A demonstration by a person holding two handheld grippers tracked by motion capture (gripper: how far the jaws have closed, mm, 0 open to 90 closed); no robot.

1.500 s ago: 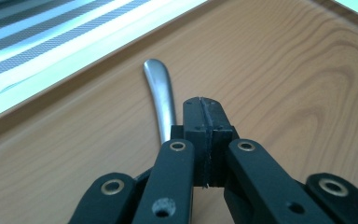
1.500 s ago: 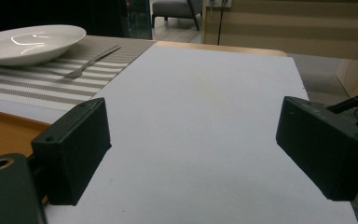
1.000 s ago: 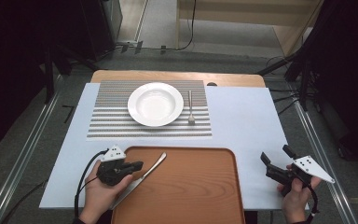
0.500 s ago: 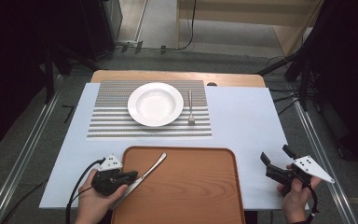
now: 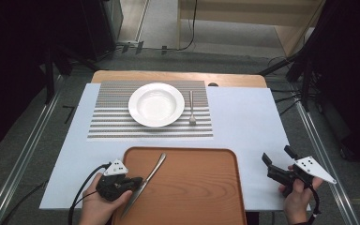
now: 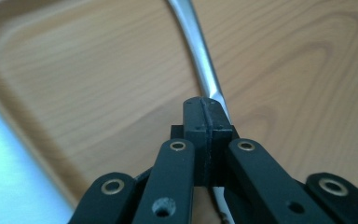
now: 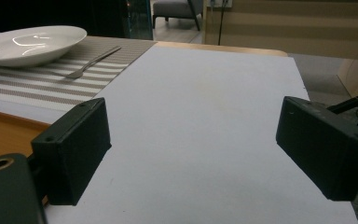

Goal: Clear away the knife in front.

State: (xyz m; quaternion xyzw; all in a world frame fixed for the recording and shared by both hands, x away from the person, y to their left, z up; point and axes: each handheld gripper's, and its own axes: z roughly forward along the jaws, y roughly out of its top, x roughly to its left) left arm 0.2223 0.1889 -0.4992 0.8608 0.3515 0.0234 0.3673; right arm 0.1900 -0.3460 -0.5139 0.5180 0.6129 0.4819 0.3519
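High view: The surface (image 5: 243,122) carried a white covering. At its far side lay a striped placemat (image 5: 108,123) with a white plate (image 5: 156,104) on it and a fork (image 5: 192,108) just right of the plate, also on the mat. Near the person sat a wooden tray (image 5: 192,187). A table knife (image 5: 146,179) lay aslant on the tray's left part, handle toward the far right, blade toward the near left. The left claw (image 5: 135,182) sat at the knife's blade end, over the tray's left rim. The right claw (image 5: 275,161) was off the tray's right side, above the white covering, well apart from everything.

Left gripper view: Jaws stood pressed together, clenched on the knife (image 6: 204,74) where handle narrows to blade. Knife rested on or just above the tray (image 6: 74,93); cannot tell which.

Right gripper view: Right claw (image 7: 191,154) released, jaws wide apart with nothing between them. Plate (image 7: 28,43) and fork (image 7: 91,60) were seen far left on the mat (image 7: 23,88).

Judgement: it looked like a place setting. Plate and fork were already laid; the knife was gripped but not yet off the tray. Its spot on the mat remained to be filled, likely beside the plate.
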